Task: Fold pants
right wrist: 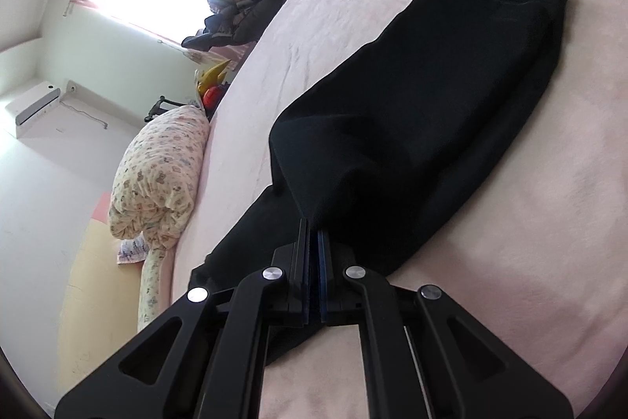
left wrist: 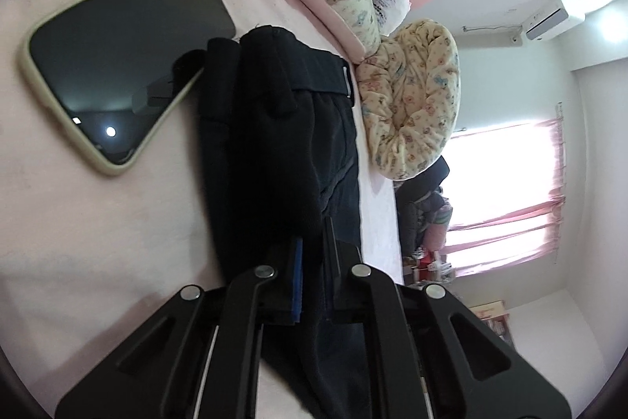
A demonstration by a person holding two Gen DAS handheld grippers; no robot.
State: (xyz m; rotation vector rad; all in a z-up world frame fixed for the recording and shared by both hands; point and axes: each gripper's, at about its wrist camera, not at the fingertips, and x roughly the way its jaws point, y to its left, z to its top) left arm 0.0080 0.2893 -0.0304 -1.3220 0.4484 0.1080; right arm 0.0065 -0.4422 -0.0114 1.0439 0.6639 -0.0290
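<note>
Black pants (right wrist: 412, 128) are being laid doubled on the pink bed (right wrist: 510, 262), beside the phone (left wrist: 117, 65). Cloth is being pinched by both left gripper (left wrist: 312, 242) and right gripper (right wrist: 313, 234); further folding is judged remaining.

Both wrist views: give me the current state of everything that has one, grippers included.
pants: folded over on the bed, fabric pinched at both ends
left hand-held gripper: shut on pants
right hand-held gripper: shut on pants
phone: face up beside the pants, screen dark
curtain: drawn, backlit
quilt: rolled up at the bed edge
</note>
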